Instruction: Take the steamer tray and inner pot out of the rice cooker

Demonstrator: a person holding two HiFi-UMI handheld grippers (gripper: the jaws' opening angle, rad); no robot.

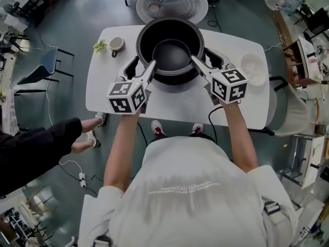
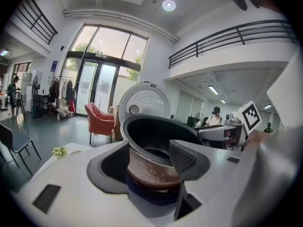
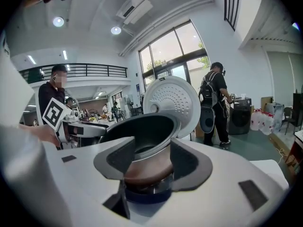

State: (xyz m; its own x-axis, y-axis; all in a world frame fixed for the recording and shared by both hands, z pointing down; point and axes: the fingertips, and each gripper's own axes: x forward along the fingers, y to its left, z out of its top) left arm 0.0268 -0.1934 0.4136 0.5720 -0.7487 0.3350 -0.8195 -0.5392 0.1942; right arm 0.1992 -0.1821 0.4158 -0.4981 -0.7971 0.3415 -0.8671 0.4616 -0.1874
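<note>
The black inner pot (image 1: 170, 49) hangs above the rice cooker's body (image 1: 175, 79), whose round white lid (image 1: 172, 3) stands open behind. My left gripper (image 1: 152, 66) is shut on the pot's left rim, and my right gripper (image 1: 194, 60) is shut on its right rim. In the left gripper view the pot's wall (image 2: 149, 167) sits between the two pads of my left gripper (image 2: 151, 162). The right gripper view shows the same for my right gripper (image 3: 147, 157), with the coppery pot side (image 3: 144, 169) clamped. A white round tray (image 1: 253, 68) lies on the table at the right.
The cooker stands on a white table (image 1: 103, 86) with a small cup (image 1: 116, 44) and a green sprig (image 1: 99, 46) at the back left. A person's black sleeve (image 1: 36, 143) reaches in from the left. Chairs stand at the left (image 1: 46, 60) and right (image 1: 288, 107).
</note>
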